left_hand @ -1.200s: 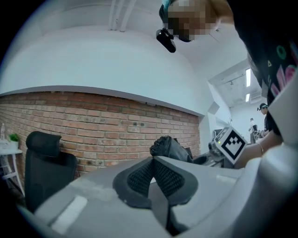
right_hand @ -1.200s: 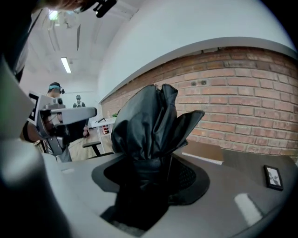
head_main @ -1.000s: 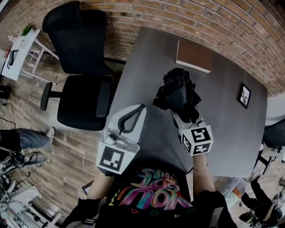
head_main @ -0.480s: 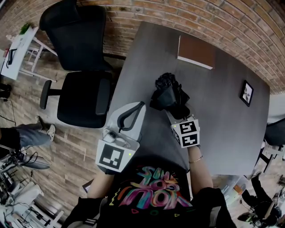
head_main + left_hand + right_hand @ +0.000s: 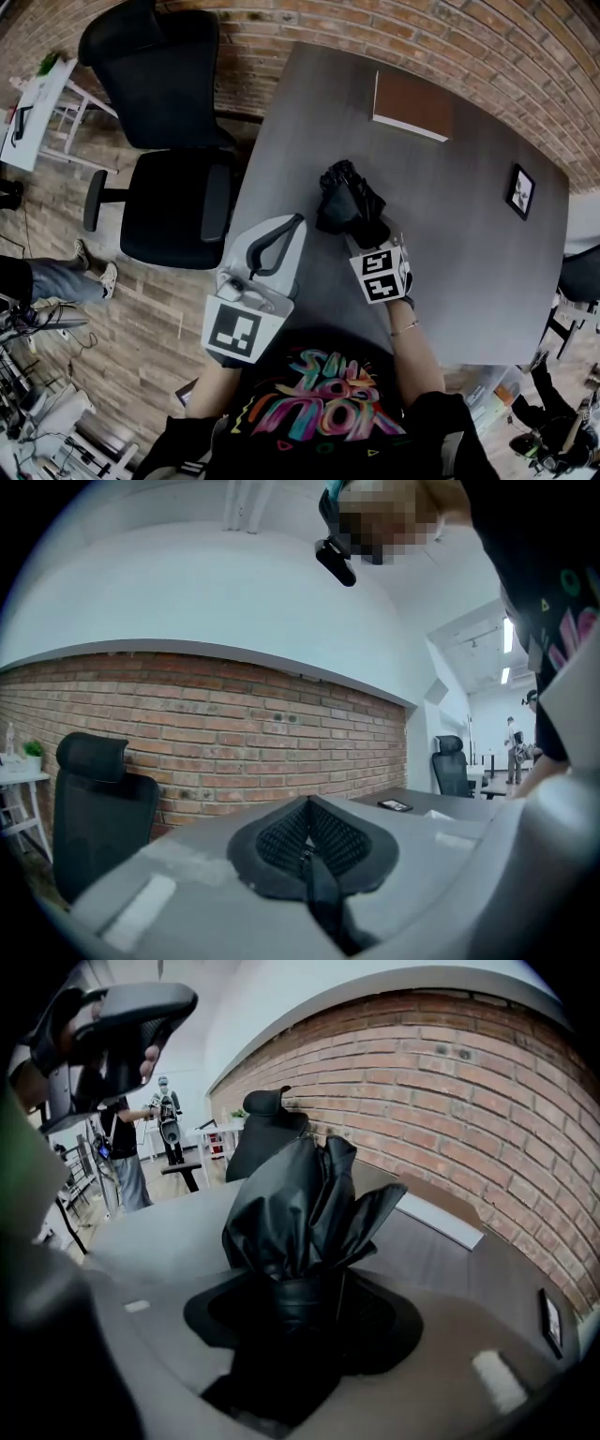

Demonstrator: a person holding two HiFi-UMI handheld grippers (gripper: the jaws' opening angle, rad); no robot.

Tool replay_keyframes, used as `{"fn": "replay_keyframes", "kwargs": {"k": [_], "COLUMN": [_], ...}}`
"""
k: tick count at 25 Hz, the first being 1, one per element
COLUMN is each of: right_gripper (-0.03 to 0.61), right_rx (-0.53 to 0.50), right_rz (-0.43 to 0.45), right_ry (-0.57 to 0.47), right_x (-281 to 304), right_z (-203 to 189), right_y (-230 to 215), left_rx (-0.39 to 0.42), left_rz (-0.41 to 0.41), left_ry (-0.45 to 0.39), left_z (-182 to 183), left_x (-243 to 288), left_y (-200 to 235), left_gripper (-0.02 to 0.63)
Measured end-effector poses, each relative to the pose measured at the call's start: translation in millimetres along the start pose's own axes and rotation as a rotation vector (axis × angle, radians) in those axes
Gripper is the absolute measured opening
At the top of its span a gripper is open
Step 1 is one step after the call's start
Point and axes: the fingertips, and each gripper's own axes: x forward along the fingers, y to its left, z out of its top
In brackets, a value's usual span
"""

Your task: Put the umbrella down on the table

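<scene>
Right tool (image 5: 305, 1312) is clamped on the folded black umbrella (image 5: 302, 1199). Its jaws press the bundle's base and the crumpled fabric sticks out ahead of them. On the head view I see that tool angled down over the grey worktop (image 5: 469, 216), near its middle; I cannot tell whether the umbrella touches the surface. Left tool (image 5: 309, 850) has its jaws together on nothing, at the worktop's near-left edge. A brown book (image 5: 411, 105) lies by the far edge, well apart from the umbrella. A black office chair (image 5: 173, 202) stands left of the worktop.
</scene>
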Motion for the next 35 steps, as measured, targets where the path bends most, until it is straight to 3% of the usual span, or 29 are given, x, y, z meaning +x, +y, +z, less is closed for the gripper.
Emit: {"fn": "replay_keyframes", "kwargs": {"k": [7,21,28,35], "right_gripper": [0.252,0.281,0.293,0.284], "right_rx": [-0.049,-0.006,0.091,0.229], "right_rz": [-0.019,-0.037,-0.038,-0.038], "right_ry": [0.015,-0.006,-0.065,-0.241], "right_x": [14.3,12.5,-13.1,-66.6], "right_z": [-10.2,-14.2,-6.2,24.3], "right_y": [9.4,6.0,-0.4,-13.8], "left_rx": [-0.003,-0.002,0.002,0.020], "left_rz": [-0.005,-0.026,-0.029,-0.050], "left_ry": [0.001,-0.010,-0.022,-0.032], "left_z": [-2.2,1.3,5.7,12.6], "left_x": [-3.7,-5.7,-10.3,-14.8], "left_y": [-1.1,-8.6,-13.5,-25.5], "left_gripper": [-0.002,-0.002,-0.002,-0.002]}}
